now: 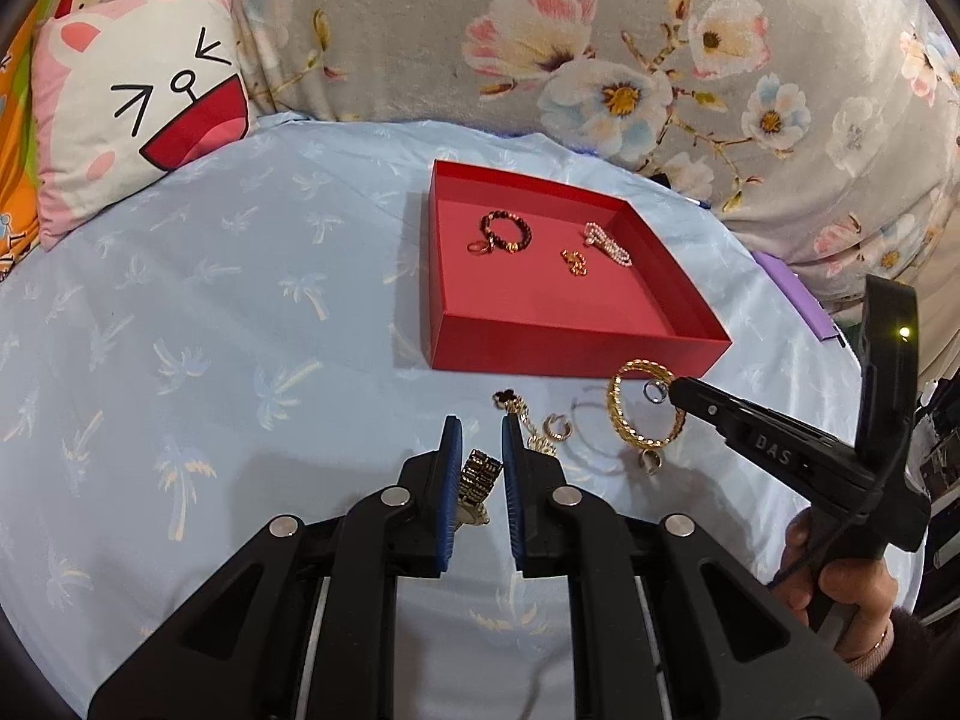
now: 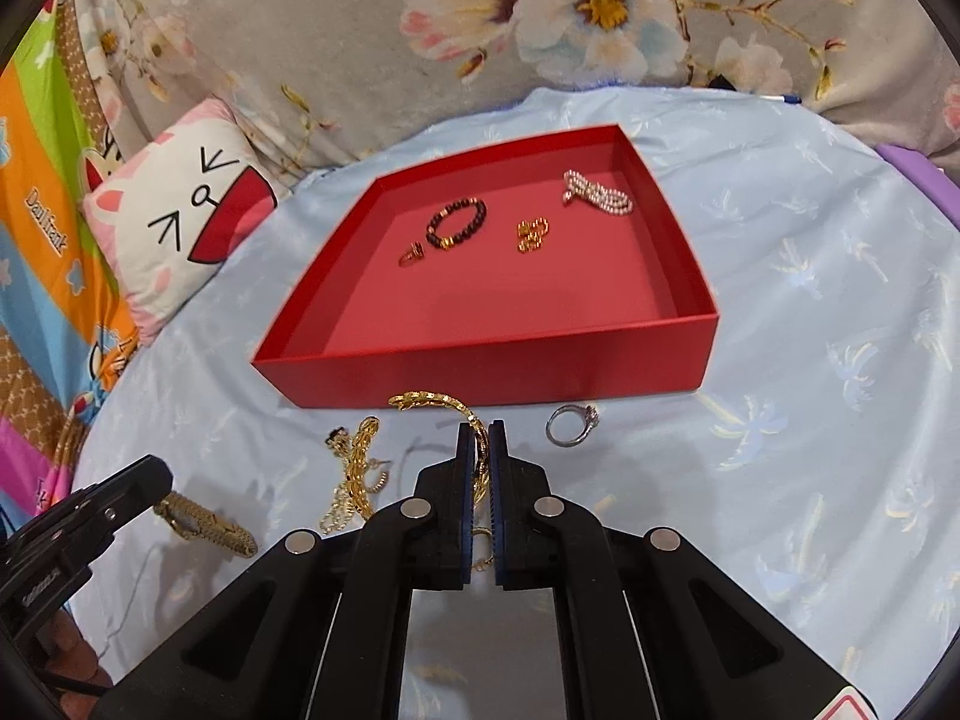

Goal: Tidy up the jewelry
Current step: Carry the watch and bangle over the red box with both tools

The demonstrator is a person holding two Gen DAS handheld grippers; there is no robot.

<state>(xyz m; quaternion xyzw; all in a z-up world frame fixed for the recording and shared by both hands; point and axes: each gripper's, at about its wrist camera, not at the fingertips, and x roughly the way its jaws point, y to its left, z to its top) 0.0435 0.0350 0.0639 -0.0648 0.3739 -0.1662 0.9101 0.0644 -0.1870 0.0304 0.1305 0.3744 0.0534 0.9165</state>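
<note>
A red tray lies on the blue cloth and holds a dark bead bracelet, a pearl bracelet, a small gold piece and a ring. My right gripper is shut on a gold twisted bangle held just in front of the tray. My left gripper stands around a gold watch, its jaws slightly apart. A gold chain and a silver ring lie on the cloth.
A cat-face cushion lies at the far left. A flowered grey blanket runs along the back. A purple object lies at the cloth's right edge. Small hoop earrings lie by the chain.
</note>
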